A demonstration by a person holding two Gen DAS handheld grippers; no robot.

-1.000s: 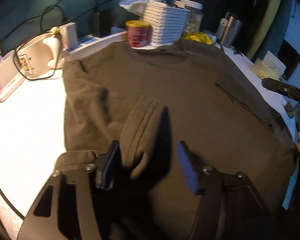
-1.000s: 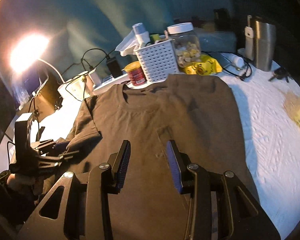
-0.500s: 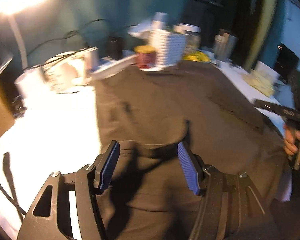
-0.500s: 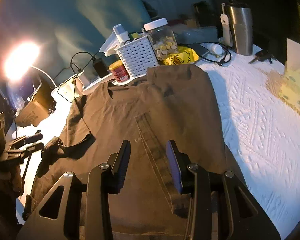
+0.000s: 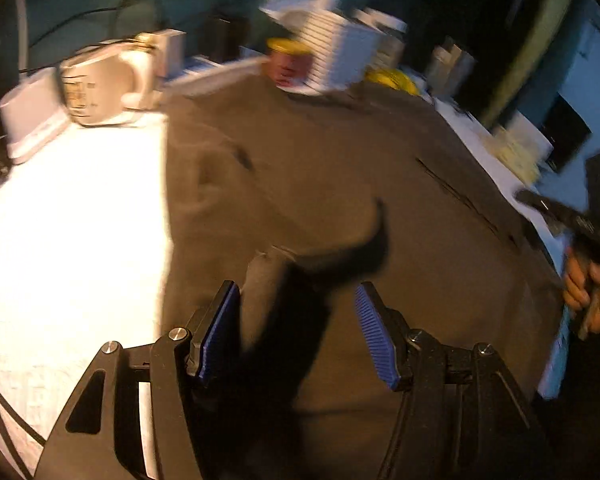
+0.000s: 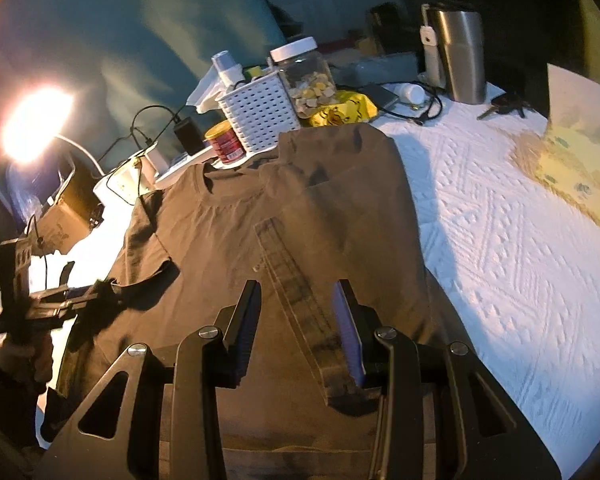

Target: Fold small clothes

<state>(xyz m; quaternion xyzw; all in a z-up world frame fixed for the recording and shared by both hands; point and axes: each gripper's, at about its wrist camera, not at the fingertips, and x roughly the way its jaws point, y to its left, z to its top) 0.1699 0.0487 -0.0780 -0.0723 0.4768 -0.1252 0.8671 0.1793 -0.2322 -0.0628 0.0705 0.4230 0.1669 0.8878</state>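
Two claws over one brown T-shirt (image 6: 300,216), sleeve pinched on the left.
Left gripper (image 5: 296,320) stands parted, sleeve cloth against one pad; right gripper (image 6: 296,320) hangs parted and empty. Since a second ago the lifted sleeve sits lower. White bedspread (image 6: 500,240) lies bare rightward; basket (image 6: 260,116) crowds the collar.
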